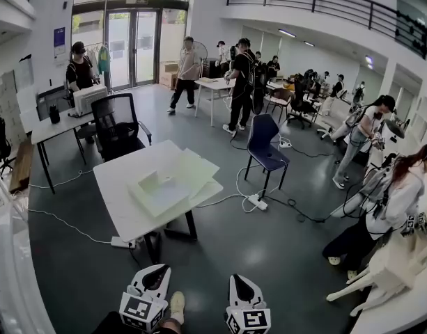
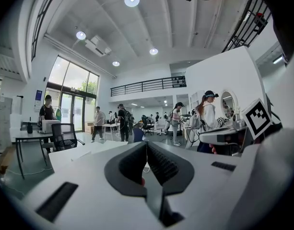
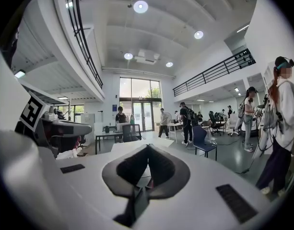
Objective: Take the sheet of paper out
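Note:
A white table (image 1: pixel 119 186) stands a few steps ahead in the head view. On it lies a low white box (image 1: pixel 157 192), with pale sheets of paper (image 1: pixel 193 169) spread beside and under it on its right. Both grippers hang well short of the table at the bottom edge of that view. My left gripper (image 1: pixel 156 271) has its jaws together with nothing between them, and its own view shows the tips (image 2: pixel 147 143) meeting. My right gripper (image 1: pixel 242 284) is likewise shut and empty, its tips (image 3: pixel 147 147) touching, with the table's edge (image 3: pixel 137 144) beyond them.
A blue chair (image 1: pixel 264 145) stands right of the table and a black office chair (image 1: pixel 115 127) behind it. Cables and power strips (image 1: pixel 257 202) lie on the floor by the table legs. Several people stand further back and at the right. Another white table (image 1: pixel 401 312) fills the bottom right corner.

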